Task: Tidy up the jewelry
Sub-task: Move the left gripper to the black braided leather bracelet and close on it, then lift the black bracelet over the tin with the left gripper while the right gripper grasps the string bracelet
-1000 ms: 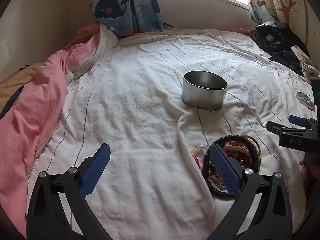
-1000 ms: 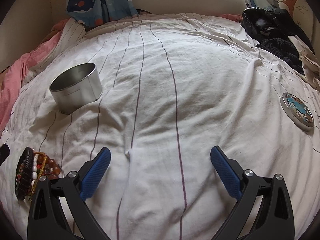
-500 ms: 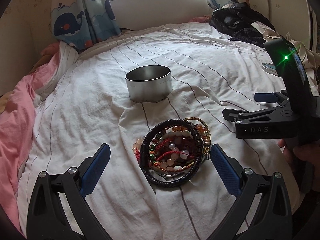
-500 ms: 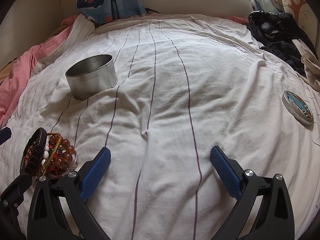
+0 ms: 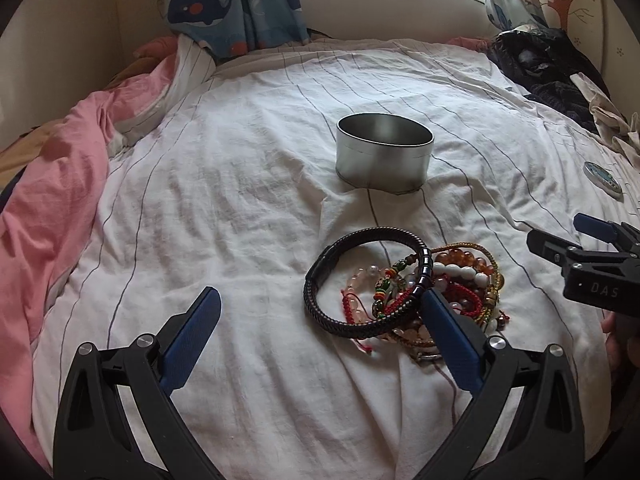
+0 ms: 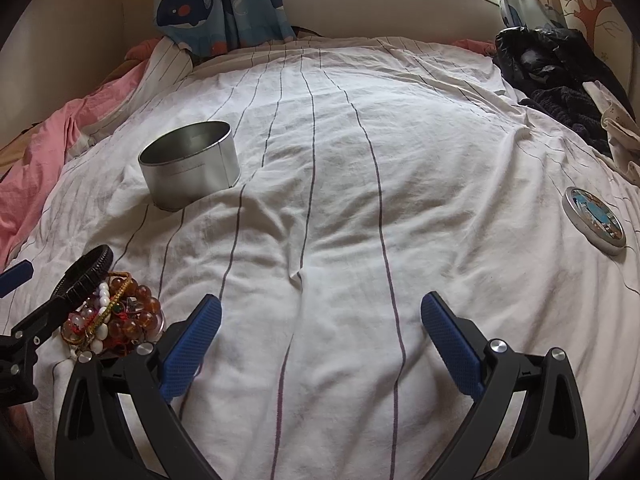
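Note:
A pile of bracelets (image 5: 416,288) lies on the white striped bedsheet: a black braided band (image 5: 320,304), amber, white and pink beads, red cords. An open round metal tin (image 5: 384,158) stands upright behind the pile. My left gripper (image 5: 320,320) is open and empty just in front of the pile, its right finger over the pile's near edge. My right gripper (image 6: 320,320) is open and empty over bare sheet, right of the pile (image 6: 108,316) and the tin (image 6: 190,164). It also shows at the left wrist view's right edge (image 5: 576,248).
The tin's lid (image 6: 594,220) with a blue picture lies flat at the right. Dark clothes (image 6: 560,76) are heaped at the far right. A pink quilt (image 5: 52,184) is bunched along the left. Whale curtains (image 5: 232,4) hang at the back wall.
The left gripper's view swung: the pile sat between its fingers half a second ago and now sits toward its right finger. The right gripper drifted slightly. Both stay open.

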`<state>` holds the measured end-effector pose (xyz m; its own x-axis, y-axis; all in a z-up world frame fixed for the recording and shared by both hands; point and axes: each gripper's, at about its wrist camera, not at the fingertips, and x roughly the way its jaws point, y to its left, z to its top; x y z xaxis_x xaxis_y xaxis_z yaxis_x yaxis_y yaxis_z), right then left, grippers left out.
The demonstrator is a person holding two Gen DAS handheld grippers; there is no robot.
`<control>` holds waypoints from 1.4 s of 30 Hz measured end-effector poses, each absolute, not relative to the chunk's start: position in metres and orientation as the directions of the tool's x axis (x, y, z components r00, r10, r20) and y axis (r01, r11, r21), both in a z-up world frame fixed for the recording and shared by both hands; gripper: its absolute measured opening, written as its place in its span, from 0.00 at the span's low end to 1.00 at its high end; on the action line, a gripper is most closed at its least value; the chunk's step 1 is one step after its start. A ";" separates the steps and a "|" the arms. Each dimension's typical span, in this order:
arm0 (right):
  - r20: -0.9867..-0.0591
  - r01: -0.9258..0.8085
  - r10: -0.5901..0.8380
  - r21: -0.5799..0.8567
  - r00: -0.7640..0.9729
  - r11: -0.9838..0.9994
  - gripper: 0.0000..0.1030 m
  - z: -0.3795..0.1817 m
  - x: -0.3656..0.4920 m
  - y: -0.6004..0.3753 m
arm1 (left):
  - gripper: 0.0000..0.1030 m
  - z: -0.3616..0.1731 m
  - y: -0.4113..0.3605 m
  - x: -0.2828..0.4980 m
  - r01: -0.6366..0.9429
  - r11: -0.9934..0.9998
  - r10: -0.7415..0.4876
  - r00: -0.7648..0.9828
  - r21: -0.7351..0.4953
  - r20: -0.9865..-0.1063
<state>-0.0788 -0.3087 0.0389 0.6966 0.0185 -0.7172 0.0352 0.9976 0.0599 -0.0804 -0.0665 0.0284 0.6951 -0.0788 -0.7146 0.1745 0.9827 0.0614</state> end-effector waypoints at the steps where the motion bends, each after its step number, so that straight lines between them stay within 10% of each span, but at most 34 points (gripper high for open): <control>1: -0.706 0.011 0.050 0.082 0.707 0.997 0.93 0.042 -0.081 -0.307 | 0.94 0.029 -0.064 -0.080 0.164 0.985 -0.078 0.696 0.053 -0.713; 9: -0.669 -0.300 0.394 0.258 0.631 0.918 0.90 0.057 -0.081 -0.272 | 0.94 0.033 -0.041 -0.072 0.109 0.991 -0.129 0.684 -0.074 -0.718; 12: -0.695 -0.342 0.456 0.309 0.555 0.887 0.62 0.055 -0.071 -0.263 | 0.94 0.031 -0.037 -0.066 0.098 0.987 -0.159 0.666 -0.125 -0.729; 18: -0.716 -0.338 0.548 0.434 0.432 0.835 0.40 0.040 -0.053 -0.264 | 0.93 0.030 -0.046 -0.054 0.122 0.992 -0.107 0.670 -0.033 -0.734; 21: -0.710 -0.353 0.579 0.463 0.401 0.813 0.20 0.039 -0.047 -0.260 | 0.76 0.023 -0.050 -0.049 0.155 0.987 -0.139 0.644 -0.050 -0.752; 24: -0.703 -0.370 0.574 0.445 0.419 0.815 0.06 0.044 -0.049 -0.257 | 0.37 0.013 -0.052 -0.043 0.191 0.978 -0.184 0.594 -0.085 -0.783; 27: -0.692 -0.373 0.572 0.438 0.440 0.818 0.04 0.051 -0.055 -0.263 | 0.11 0.013 -0.052 -0.043 0.198 0.977 -0.185 0.596 -0.080 -0.781; 36: -0.714 -0.285 0.477 0.383 0.512 0.879 0.04 0.071 -0.058 -0.317 | 0.09 0.016 -0.041 -0.043 0.152 0.986 -0.153 0.611 -0.074 -0.777; 40: -0.757 -0.210 0.449 0.398 0.476 0.893 0.09 0.052 -0.049 -0.332 | 0.45 0.015 -0.046 -0.044 0.161 0.985 -0.149 0.616 -0.062 -0.773; 42: -0.755 -0.186 0.443 0.406 0.483 0.895 0.47 0.047 -0.049 -0.337 | 0.49 0.014 -0.048 -0.044 0.162 0.986 -0.142 0.619 -0.051 -0.773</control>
<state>-0.0494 -0.3371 0.0472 0.4831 0.4428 -0.7553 -0.1860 0.8949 0.4057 -0.0438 -0.0479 0.0141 0.6188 -0.1416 -0.7727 0.1618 0.9855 -0.0510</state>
